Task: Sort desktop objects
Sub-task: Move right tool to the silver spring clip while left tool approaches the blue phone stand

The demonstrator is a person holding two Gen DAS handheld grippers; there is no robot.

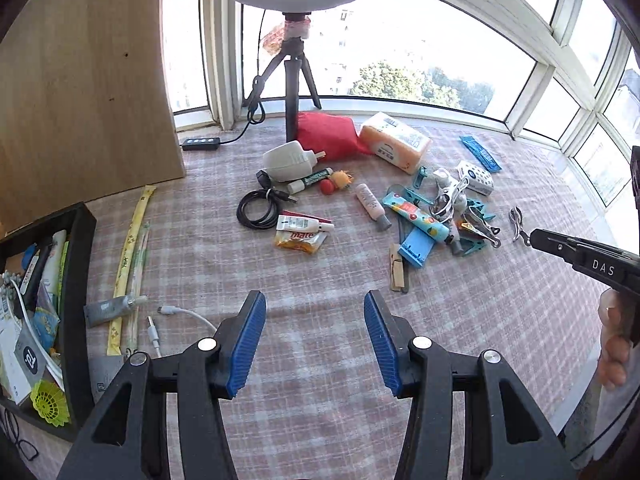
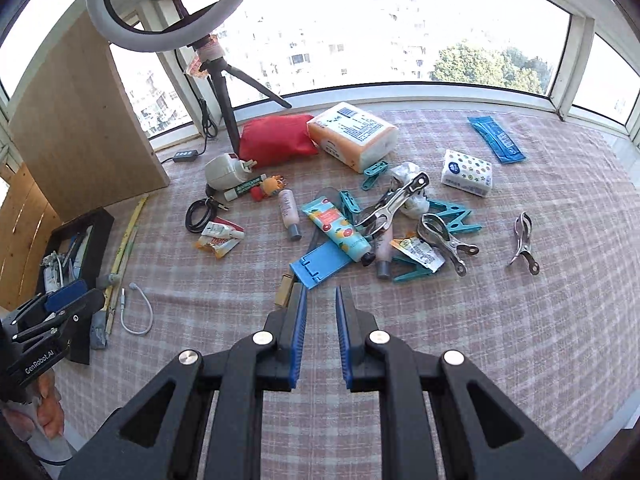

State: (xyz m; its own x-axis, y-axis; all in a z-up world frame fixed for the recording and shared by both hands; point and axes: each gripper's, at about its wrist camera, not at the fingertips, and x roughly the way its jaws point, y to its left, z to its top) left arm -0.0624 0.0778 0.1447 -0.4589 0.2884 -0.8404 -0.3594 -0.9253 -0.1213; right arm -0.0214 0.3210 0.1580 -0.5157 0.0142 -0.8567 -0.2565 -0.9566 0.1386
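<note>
While both hover, left tool (image 1: 315,344) released, right tool (image 2: 321,336) narrowly parted, empty, blue holder (image 2: 318,266) ahead.

A checked pink cloth covers the table (image 2: 520,320), and it's crowded out ahead of the fingers. Straight past the right fingertips lies a blue plastic stand (image 2: 318,264), with a fruit-print tube (image 2: 338,228) just beyond. Off to their right, a lone metal clip (image 2: 524,244). Left of the left fingers: a white cable (image 1: 180,316), a grey tube (image 1: 110,308) and a black tray (image 1: 82,280).
</note>
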